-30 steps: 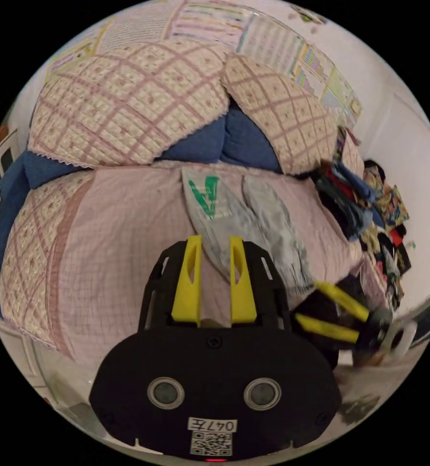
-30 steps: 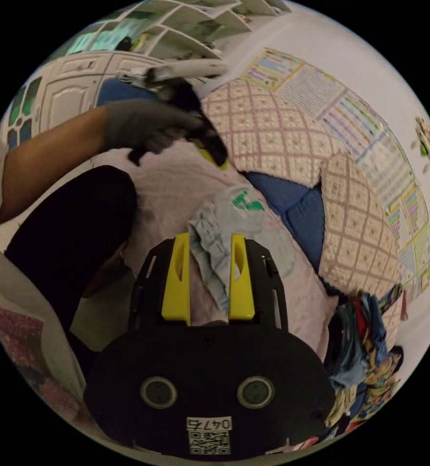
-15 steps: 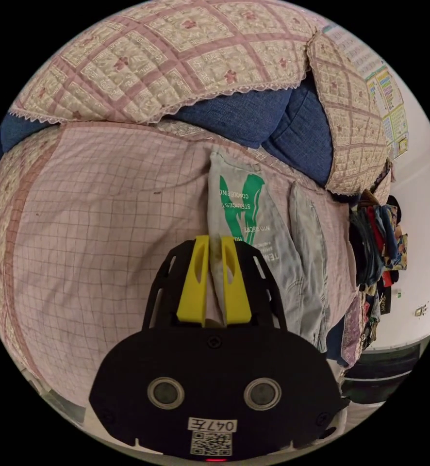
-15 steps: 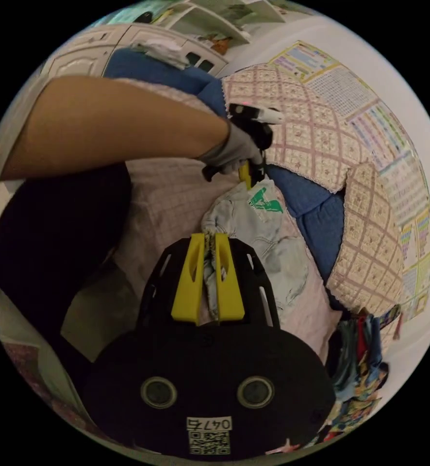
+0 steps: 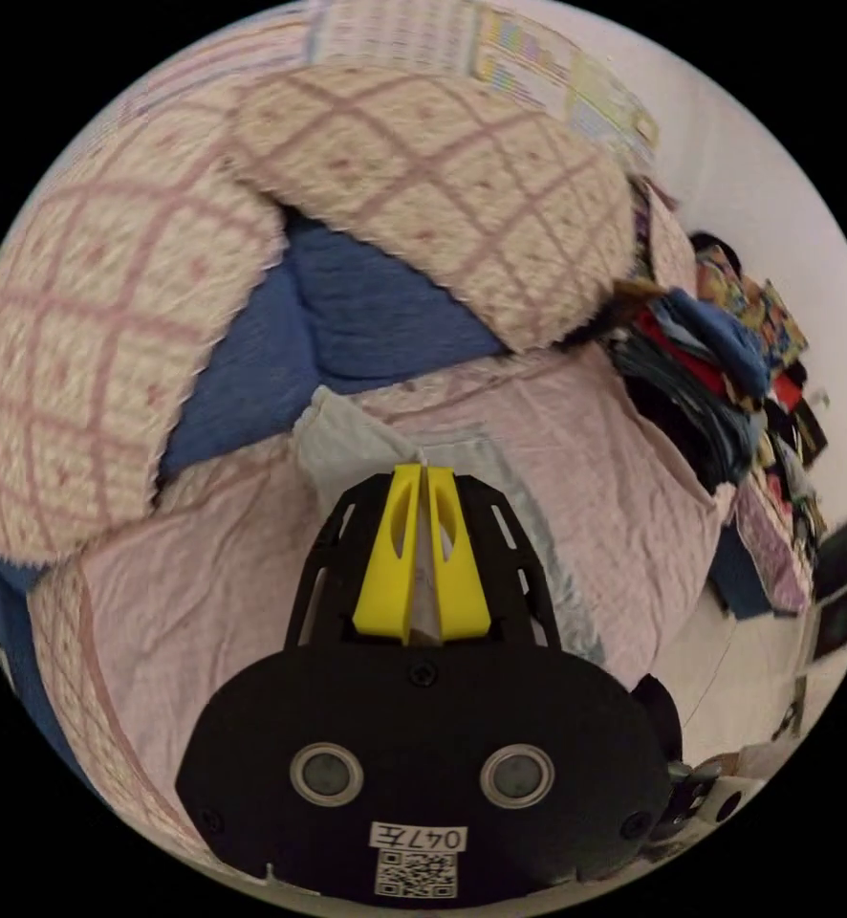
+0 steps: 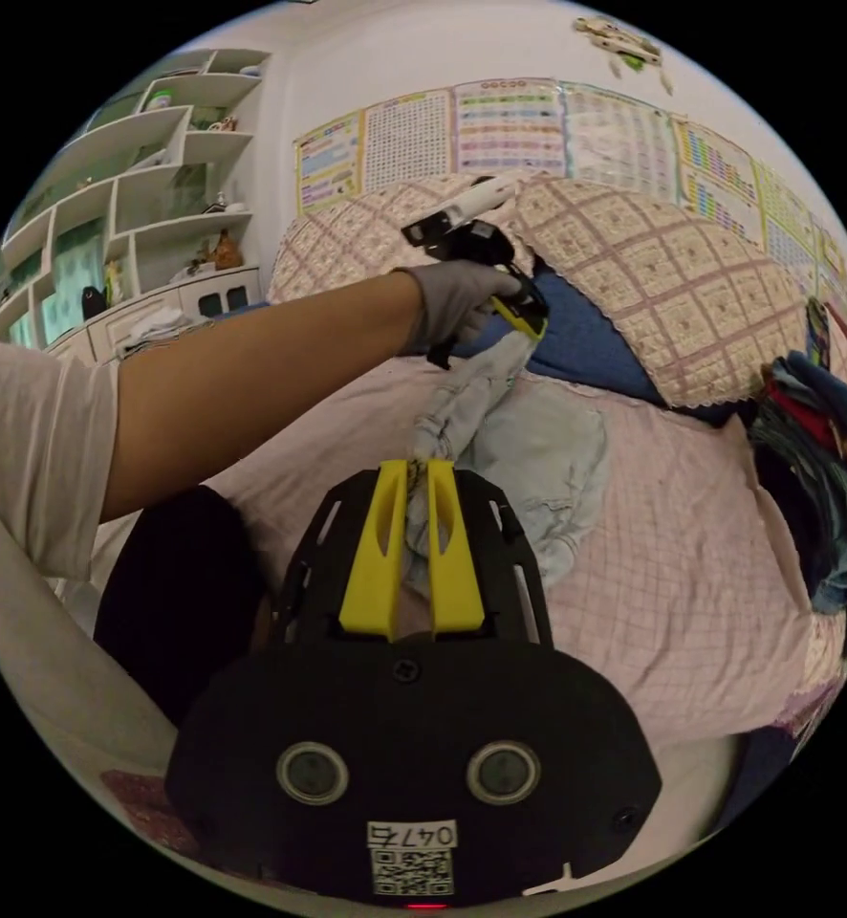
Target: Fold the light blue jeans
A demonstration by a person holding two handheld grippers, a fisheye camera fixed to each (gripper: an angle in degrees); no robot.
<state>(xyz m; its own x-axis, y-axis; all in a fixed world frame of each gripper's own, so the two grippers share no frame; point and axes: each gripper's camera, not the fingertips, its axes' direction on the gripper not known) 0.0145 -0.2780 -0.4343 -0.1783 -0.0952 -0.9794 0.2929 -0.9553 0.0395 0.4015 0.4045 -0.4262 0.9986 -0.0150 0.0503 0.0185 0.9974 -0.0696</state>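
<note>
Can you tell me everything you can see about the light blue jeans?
The light blue jeans are pale, faded denim, soft and crumpled. Part of them lies spread on the pink checked bedsheet. One edge is lifted and pulled into a bunched strip between the two grippers: the left gripper pinches its far end near the blue cushion, and the right gripper pinches the near end. In the left gripper view, cloth sits between the yellow jaws.

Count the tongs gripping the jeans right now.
2. The right tongs clamp the near edge of the light blue jeans; the left tongs, in the person's gloved hand, pinch the far end, lifted.
</note>
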